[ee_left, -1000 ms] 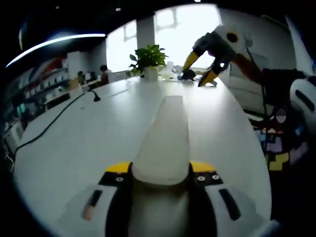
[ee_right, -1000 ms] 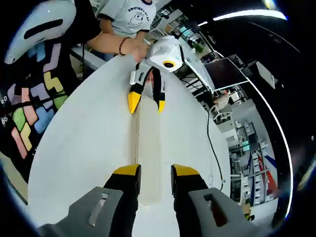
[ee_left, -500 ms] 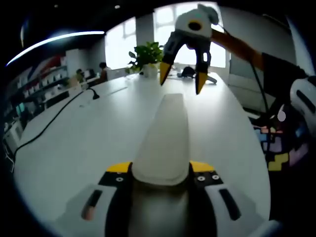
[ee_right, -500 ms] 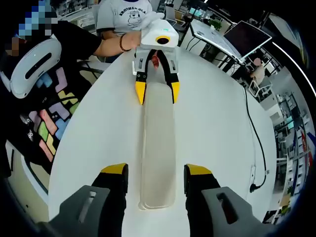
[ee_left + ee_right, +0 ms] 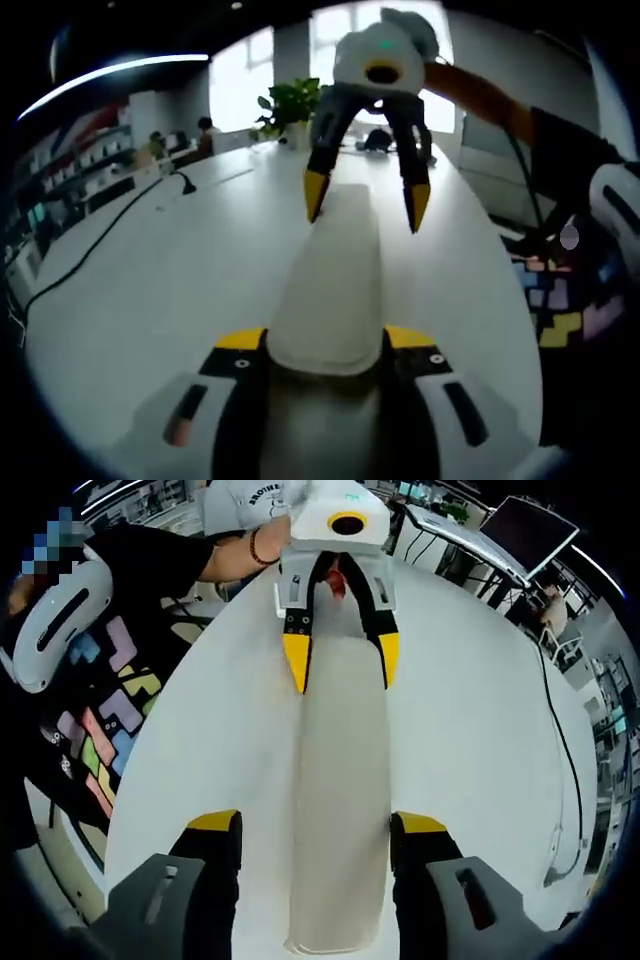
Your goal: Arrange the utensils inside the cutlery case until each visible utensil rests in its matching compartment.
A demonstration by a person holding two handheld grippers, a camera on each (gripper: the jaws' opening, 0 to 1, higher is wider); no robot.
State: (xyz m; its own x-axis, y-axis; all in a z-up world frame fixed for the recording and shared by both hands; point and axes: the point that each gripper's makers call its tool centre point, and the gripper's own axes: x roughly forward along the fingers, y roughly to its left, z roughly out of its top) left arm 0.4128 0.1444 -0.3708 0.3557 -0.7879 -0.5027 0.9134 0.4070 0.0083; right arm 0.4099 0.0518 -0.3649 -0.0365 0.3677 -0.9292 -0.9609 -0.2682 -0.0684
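- Case: long, pale, closed, flat on the white desk. In the left gripper view it runs from between that view's own jaws away toward the far end; in the right gripper view the case runs lengthwise up the frame centre.
- No utensils visible; case interior cannot be seen.
- Left claw: yellow-tipped jaws sit on both sides of the case's near end, right against its edges. Looks like a grip on the case; contact itself partly hidden.
- Same left claw in the right gripper view: jaws straddle the far end of the case, tips pointing down at its two sides.
- Right claw: jaws spread wide, one on each side of the case, gaps showing between tips and case edges. Open, gripping nothing.
- Right claw in the left gripper view: held above the far part of the case, jaws apart, tips pointed down to either side of it.
- Desk: white, long, rounded end. A black cable trails along its left side in the left gripper view.
- Plant in a white pot at the desk's far end, before bright windows.
- Person's sleeve, black with coloured blocks, left of the desk in the right gripper view.
- Monitor at upper right, right gripper view.
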